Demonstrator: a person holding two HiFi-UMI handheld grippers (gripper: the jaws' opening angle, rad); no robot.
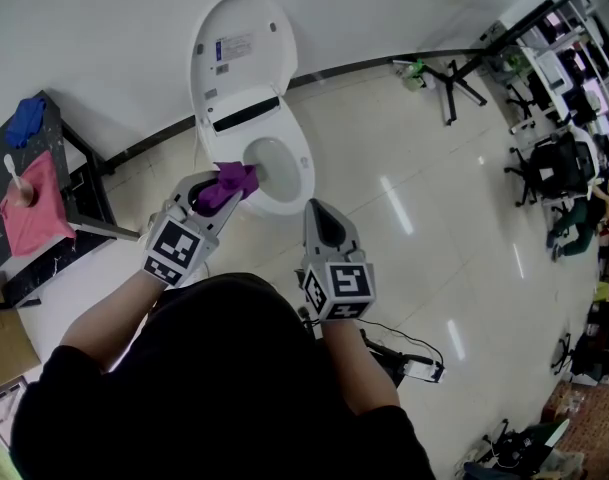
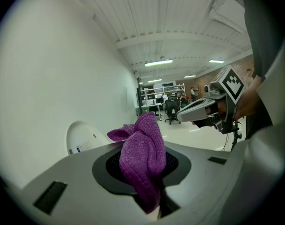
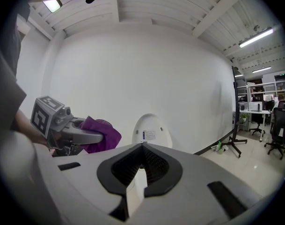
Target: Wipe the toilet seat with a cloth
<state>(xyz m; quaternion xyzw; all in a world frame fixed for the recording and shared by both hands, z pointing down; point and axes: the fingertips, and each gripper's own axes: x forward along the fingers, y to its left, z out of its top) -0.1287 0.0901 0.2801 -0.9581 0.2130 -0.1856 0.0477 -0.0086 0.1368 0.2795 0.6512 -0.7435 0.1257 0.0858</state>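
In the head view a white toilet stands against the wall with its lid (image 1: 240, 48) raised and its seat (image 1: 296, 171) down around the bowl. My left gripper (image 1: 227, 184) is shut on a bunched purple cloth (image 1: 232, 179), held just above the seat's near left rim. The left gripper view shows the cloth (image 2: 142, 161) clamped between the jaws, with the lid (image 2: 82, 137) behind it. My right gripper (image 1: 314, 206) hovers beside the seat's near right edge, shut and holding nothing. The right gripper view takes in the lid (image 3: 151, 131) and the left gripper with the cloth (image 3: 104, 136).
A black table (image 1: 64, 158) at the left carries a pink cloth (image 1: 36, 213) and a blue item (image 1: 26, 120). A black stand (image 1: 454, 80) is by the wall. Office chairs (image 1: 556, 164) fill the right. A cable and power strip (image 1: 416, 368) lie on the tiled floor behind me.
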